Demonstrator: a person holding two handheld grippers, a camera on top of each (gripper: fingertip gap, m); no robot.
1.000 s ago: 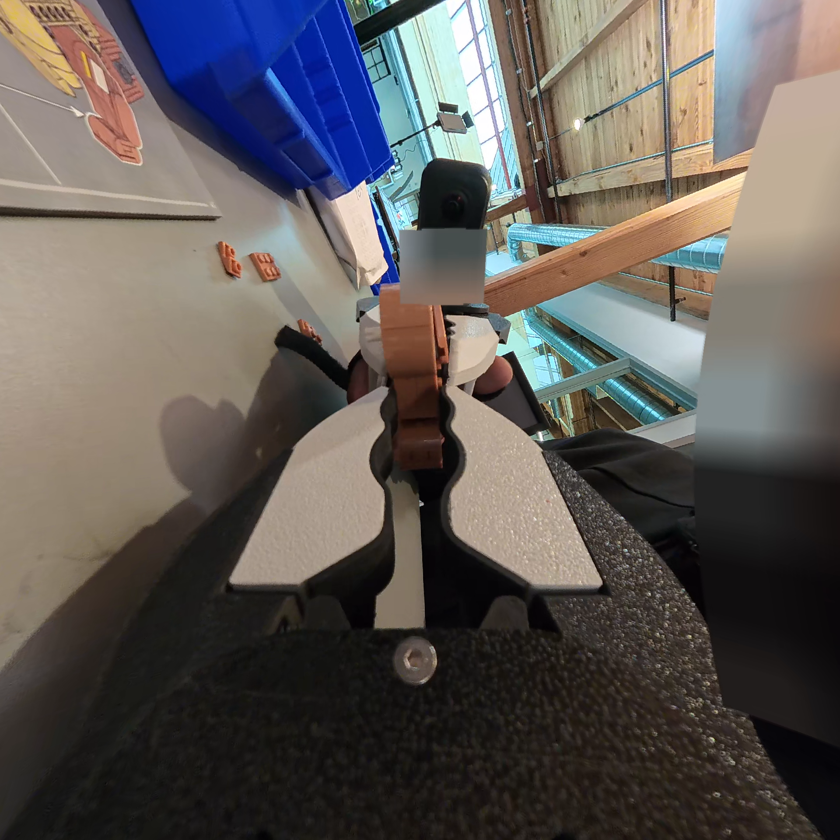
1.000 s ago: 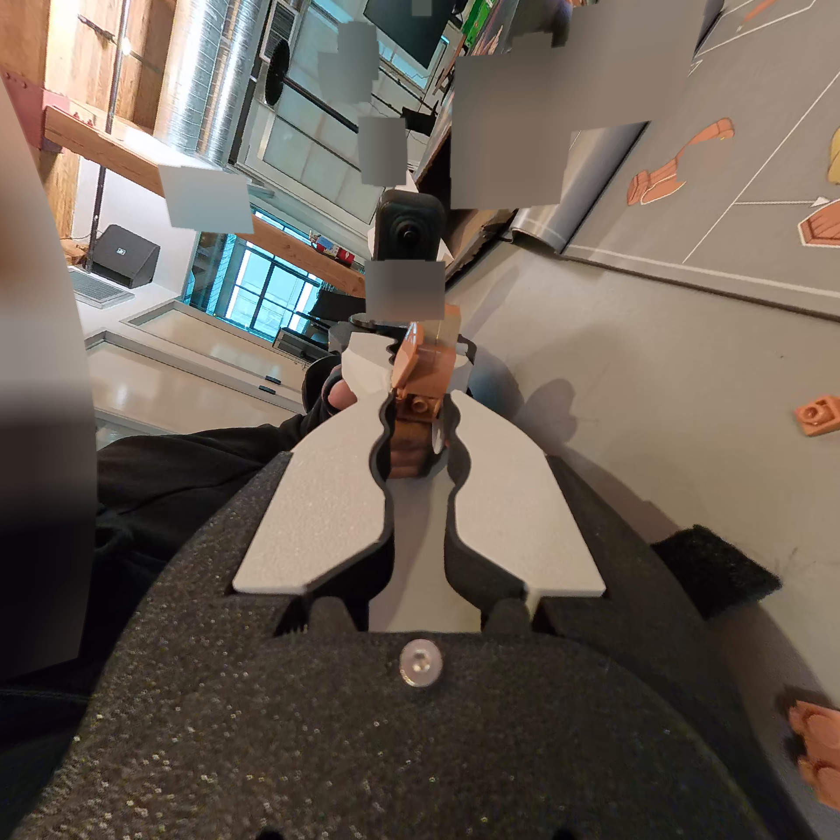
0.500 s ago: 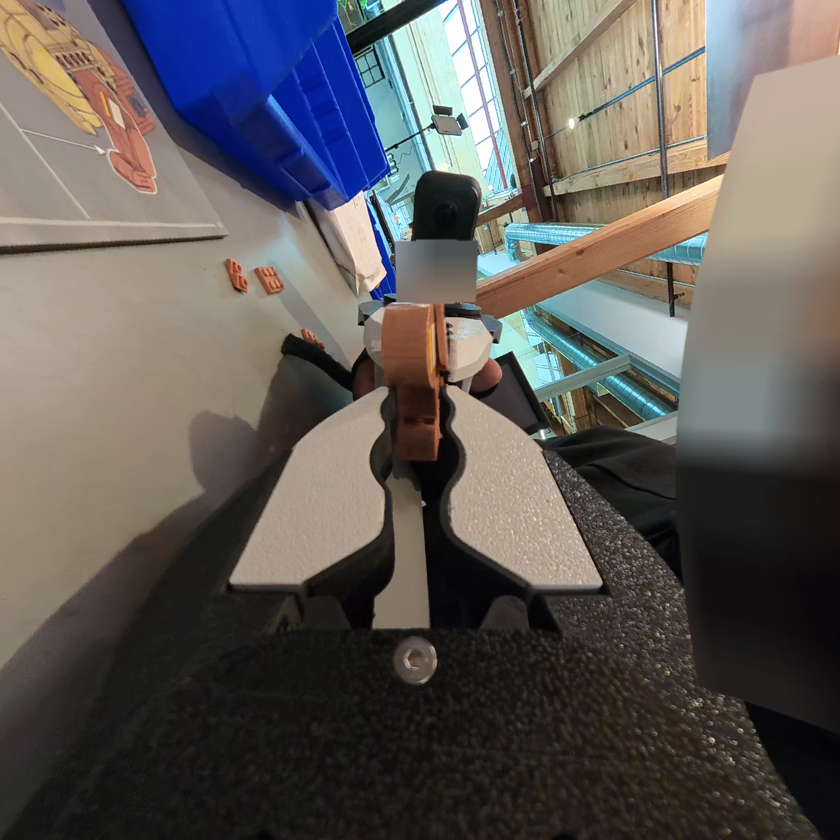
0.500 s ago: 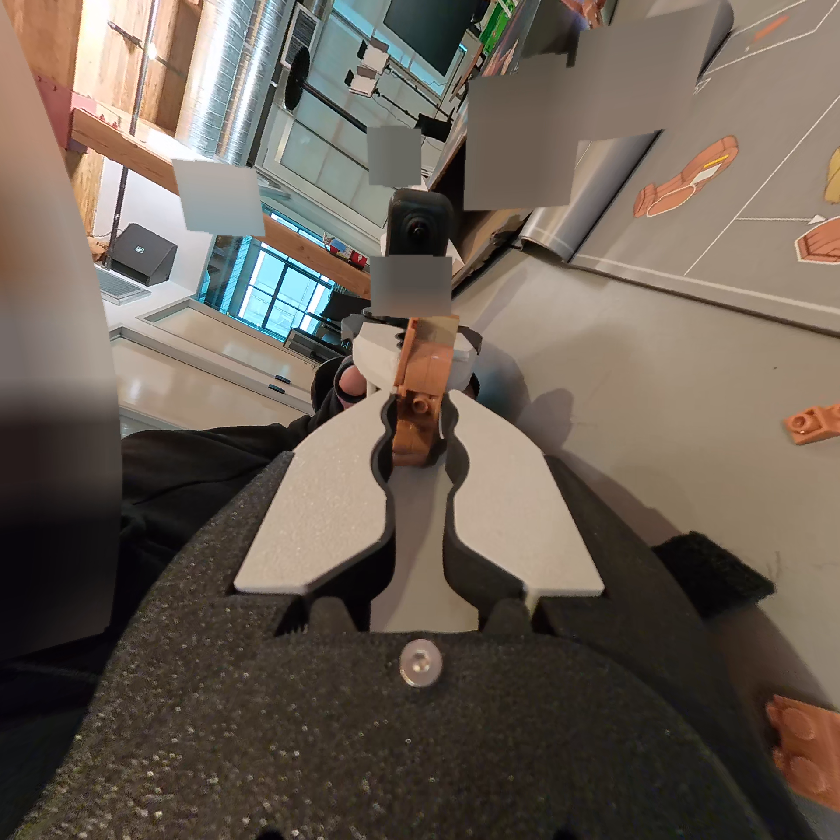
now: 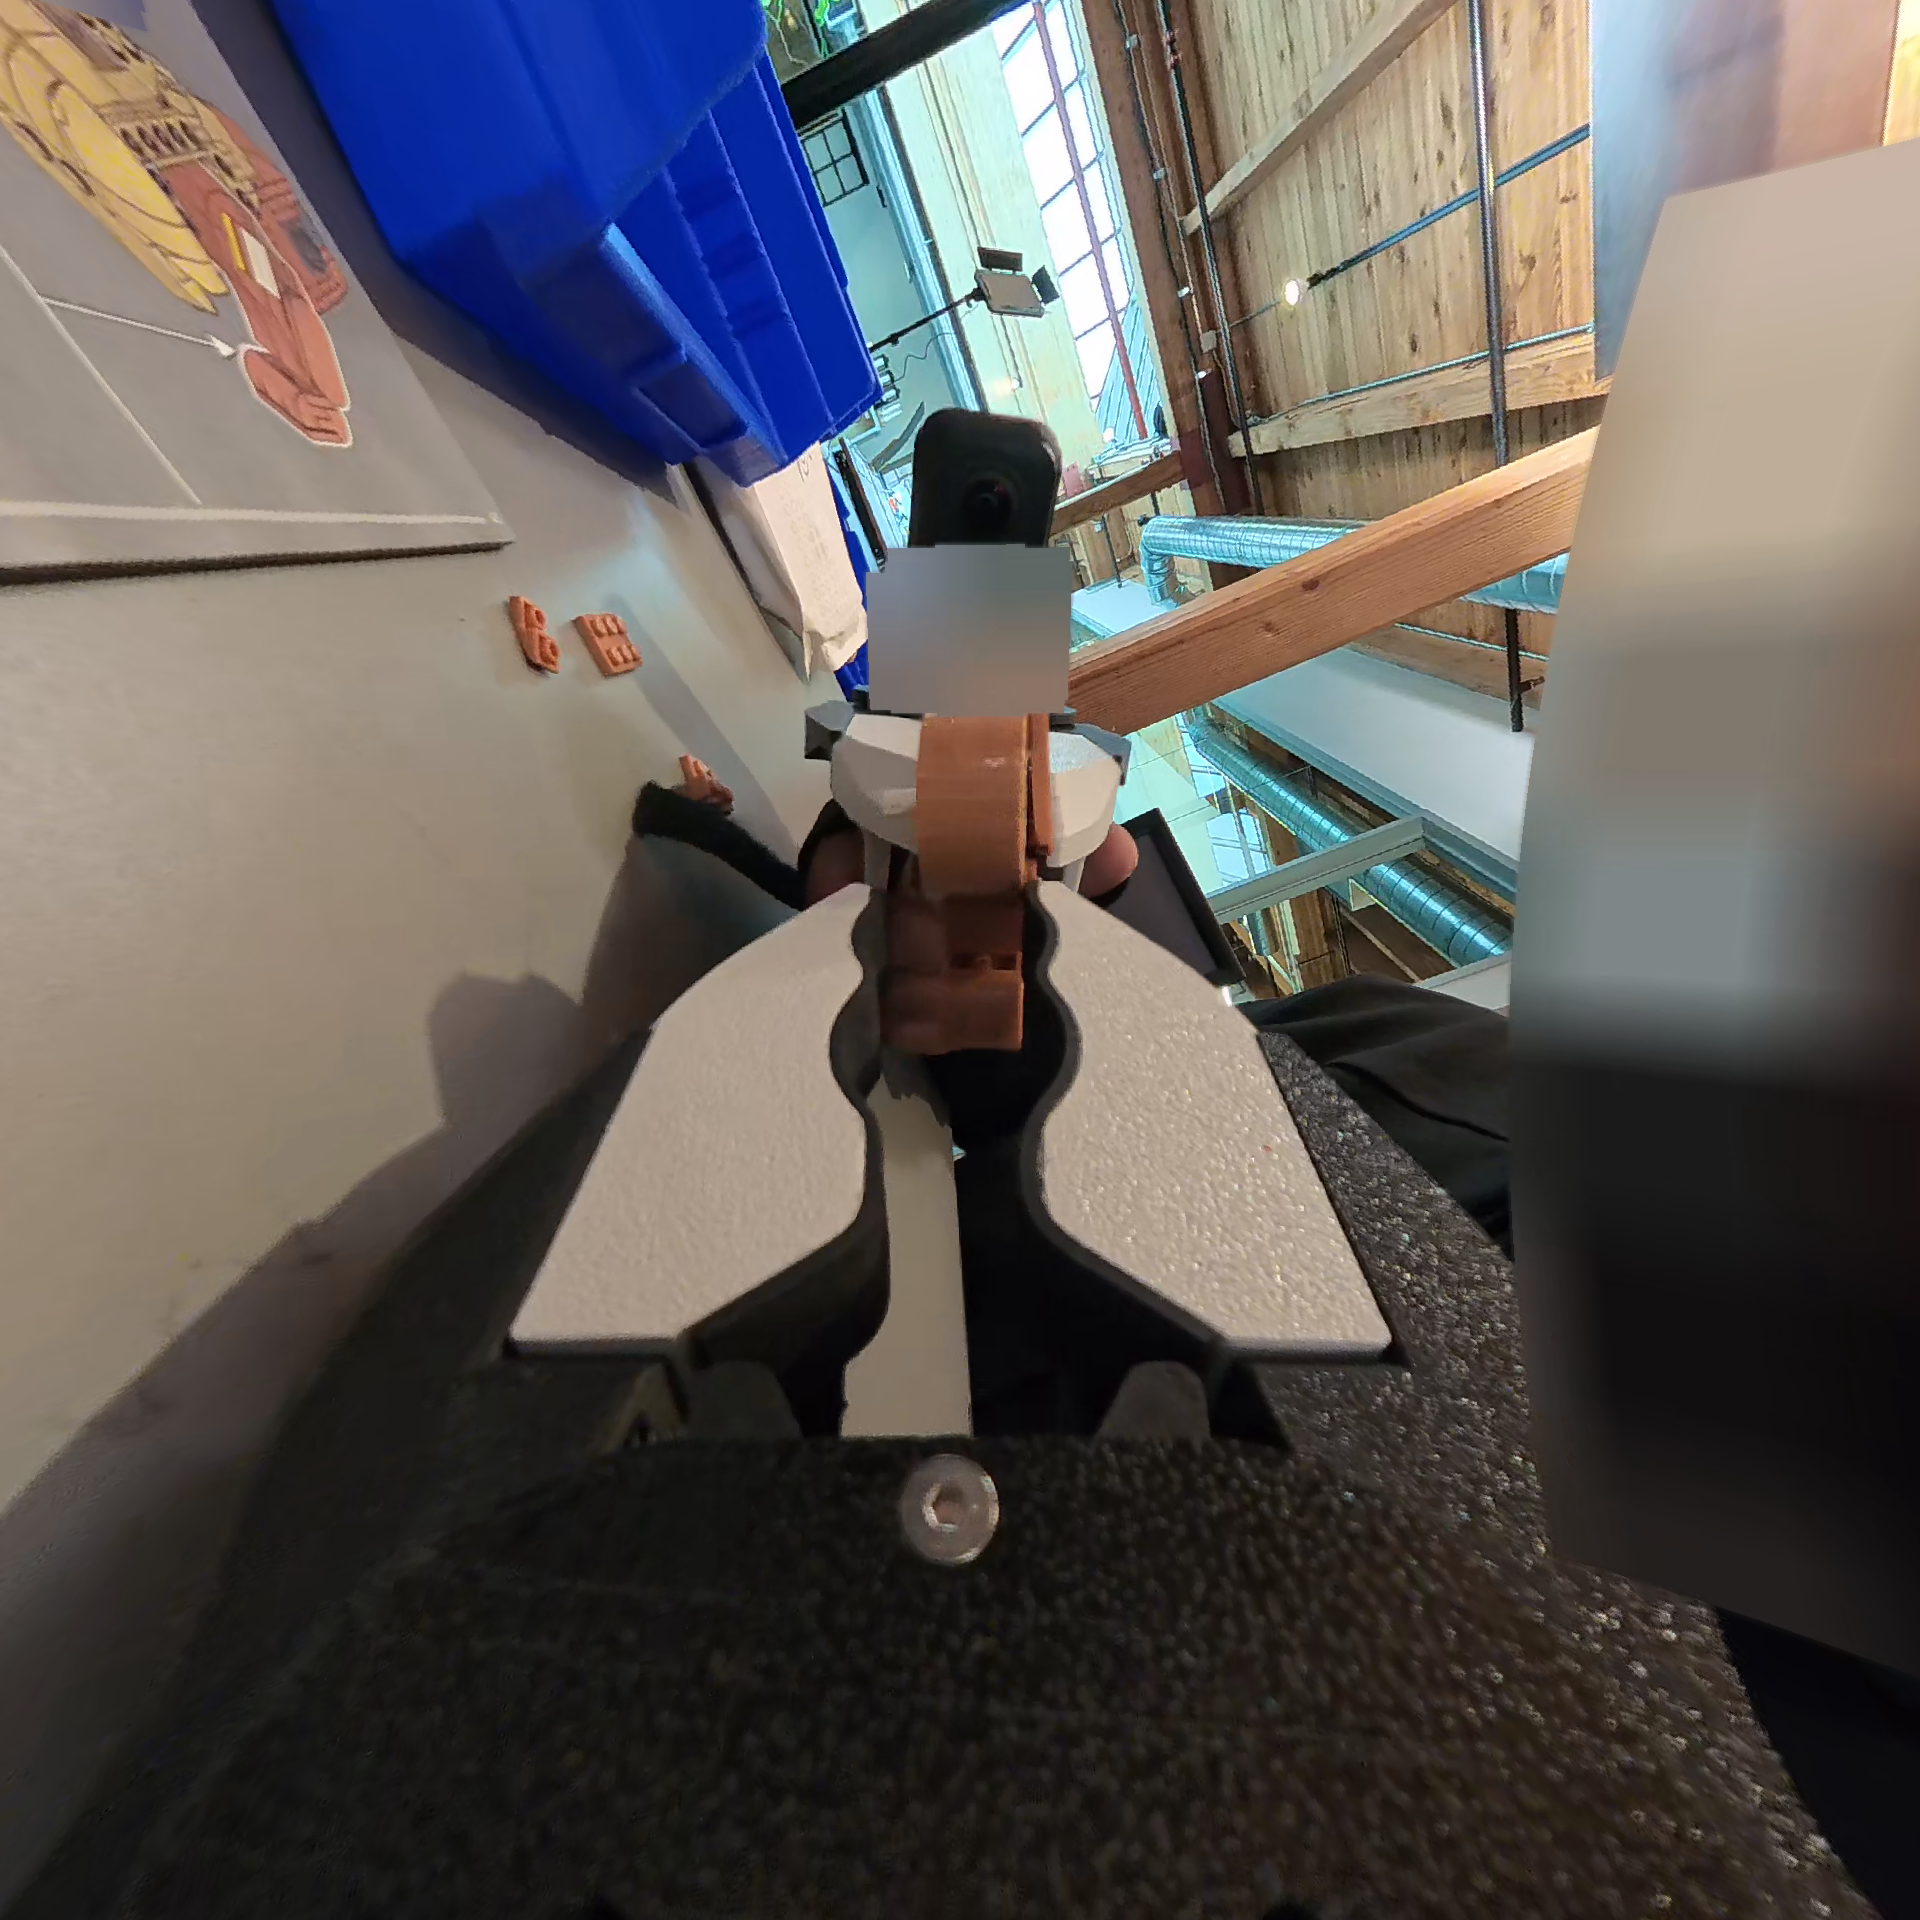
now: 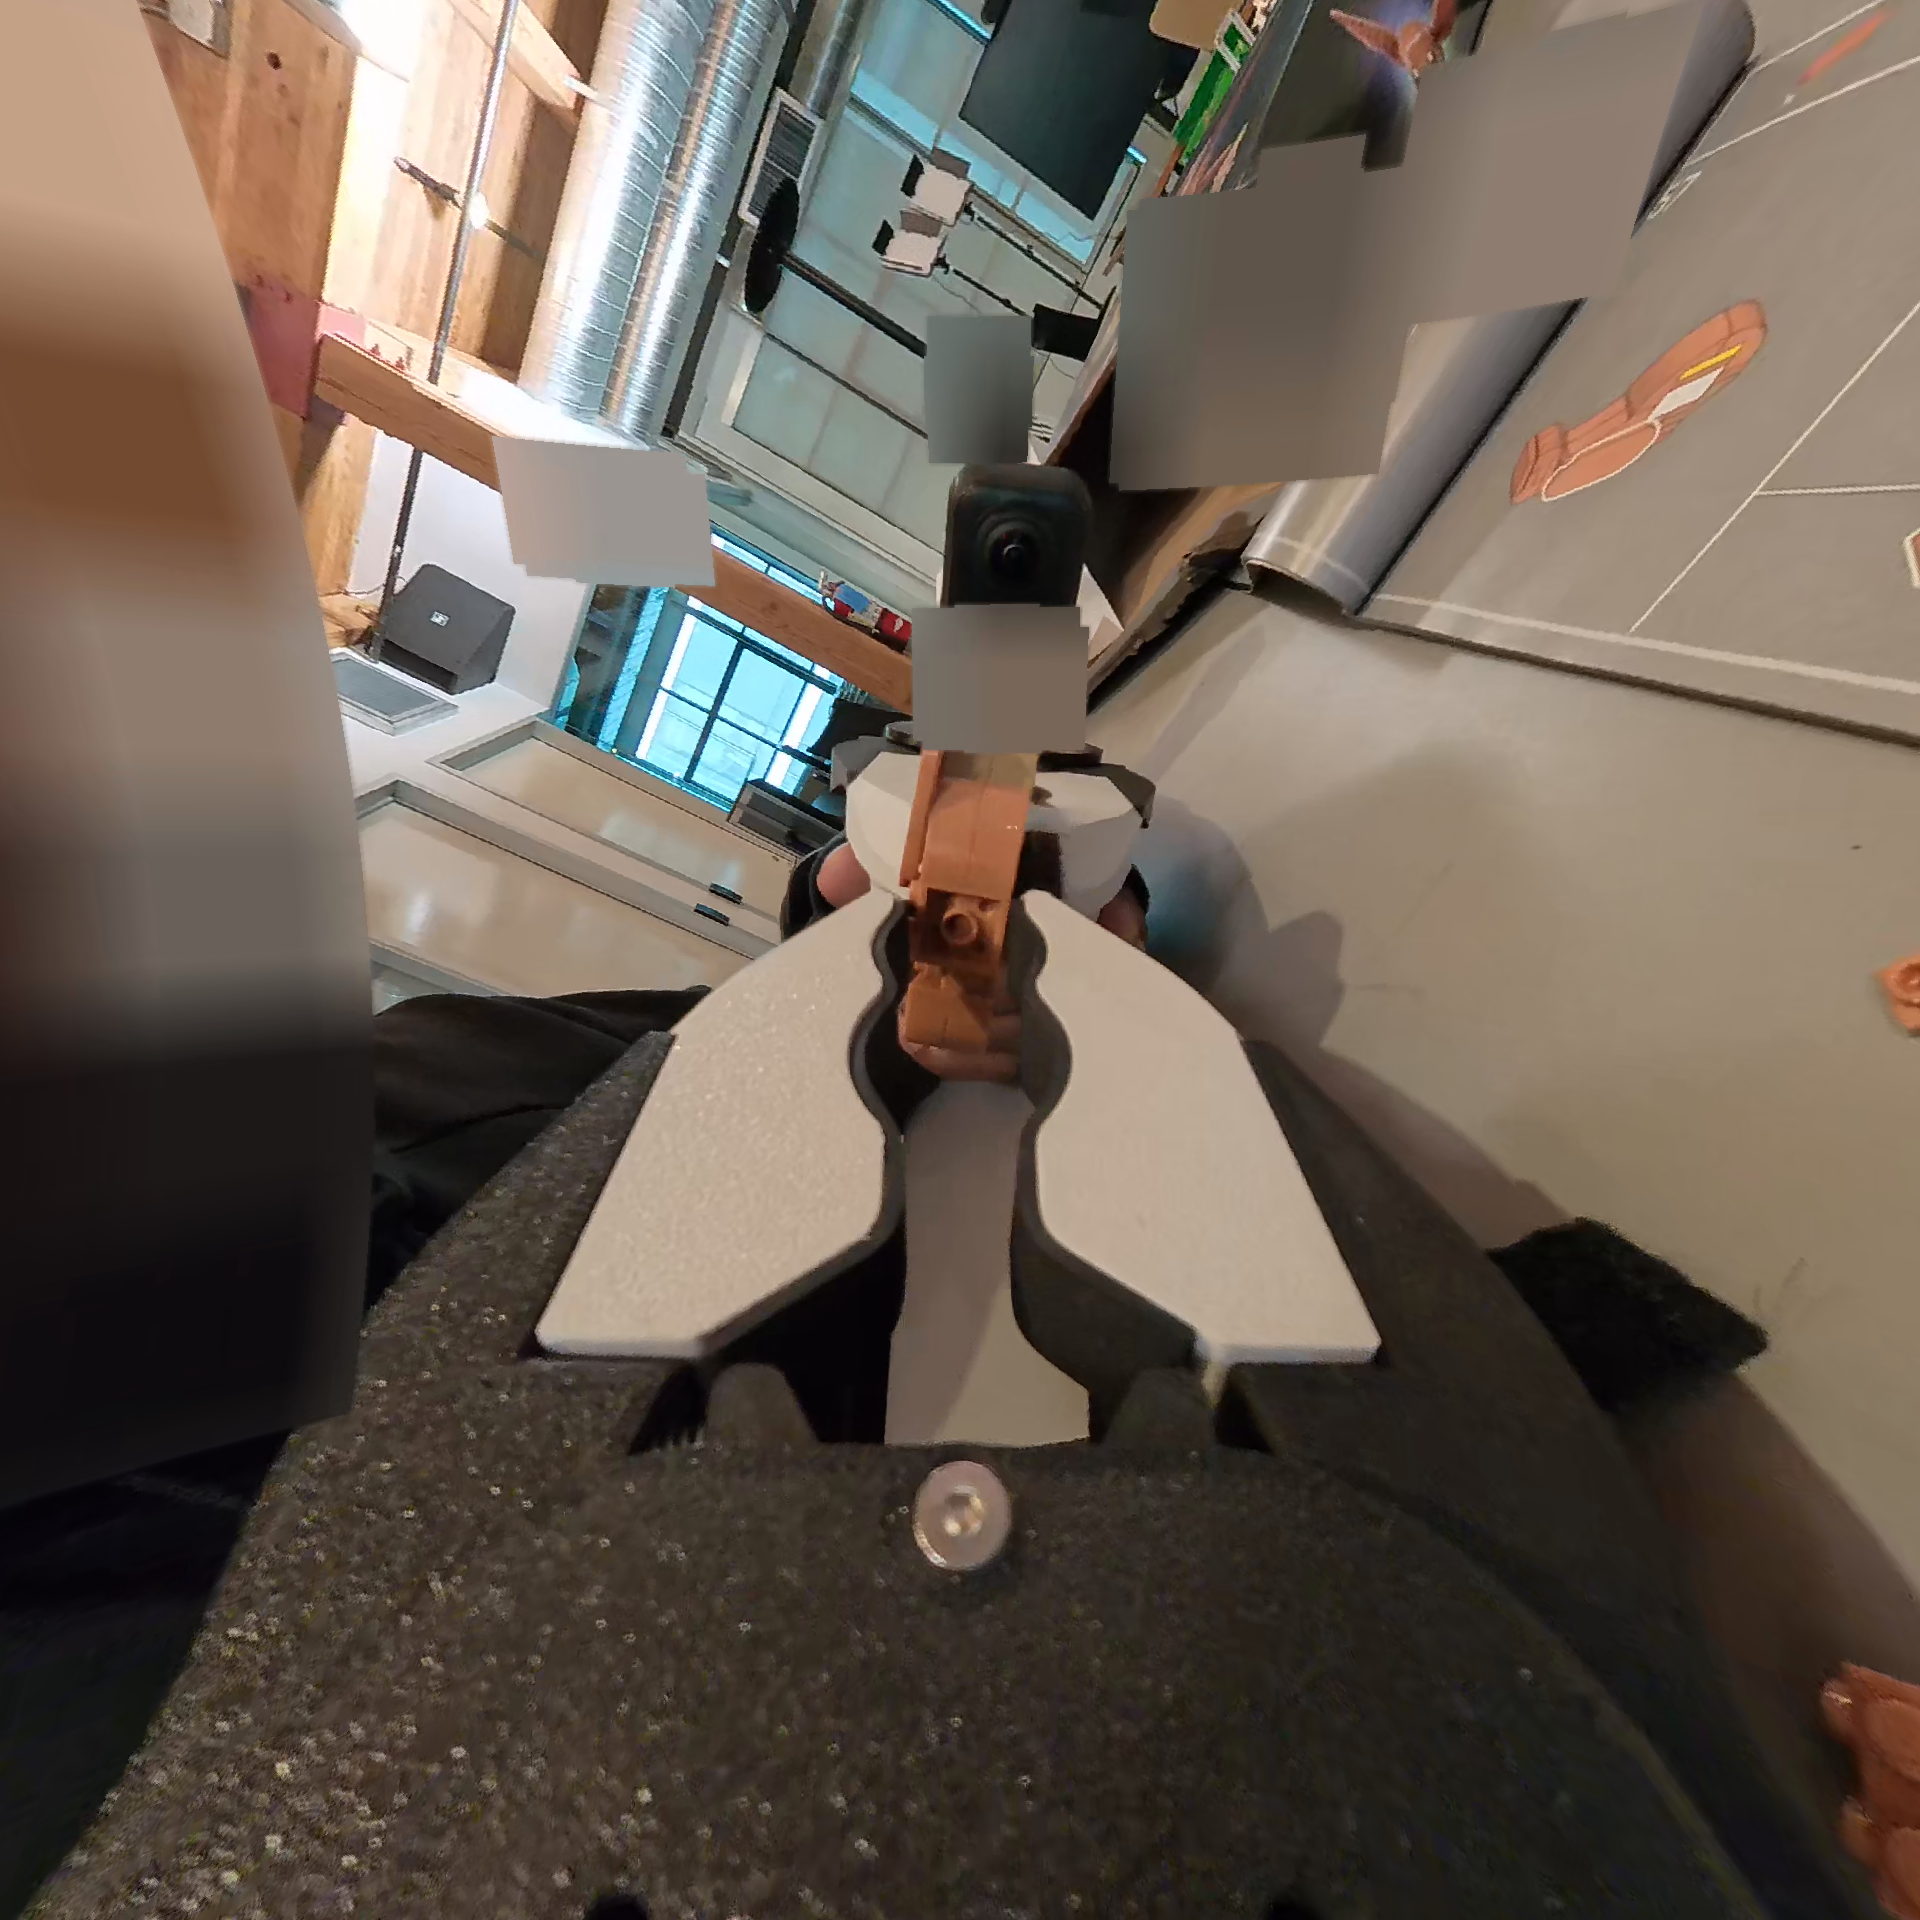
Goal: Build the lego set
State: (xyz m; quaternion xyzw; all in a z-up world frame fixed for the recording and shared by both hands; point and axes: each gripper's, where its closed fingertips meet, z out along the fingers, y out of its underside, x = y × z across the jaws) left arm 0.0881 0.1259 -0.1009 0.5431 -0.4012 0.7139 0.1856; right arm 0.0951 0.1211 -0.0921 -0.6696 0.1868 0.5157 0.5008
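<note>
The left claw [image 5: 951, 982] is clamped on the near end of a reddish-brown assembly of plastic studded bricks [image 5: 956, 997]. The right claw [image 6: 961, 977], facing it, grips the other end of the same assembly, which hangs in the air between them beside the grey bench [image 5: 260, 883]. Small brown plates [image 5: 608, 644] lie loose on the bench, near blue plastic bins [image 5: 582, 208].

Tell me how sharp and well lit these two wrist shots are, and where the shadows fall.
Left wrist view: brown brick piece at the fingertips slightly soft, grey table carries the gripper's dark shadow, wide-angle bending at the edges. Right wrist view: brick piece crisper, bright windows behind, soft shadow on the table to the right.
</note>
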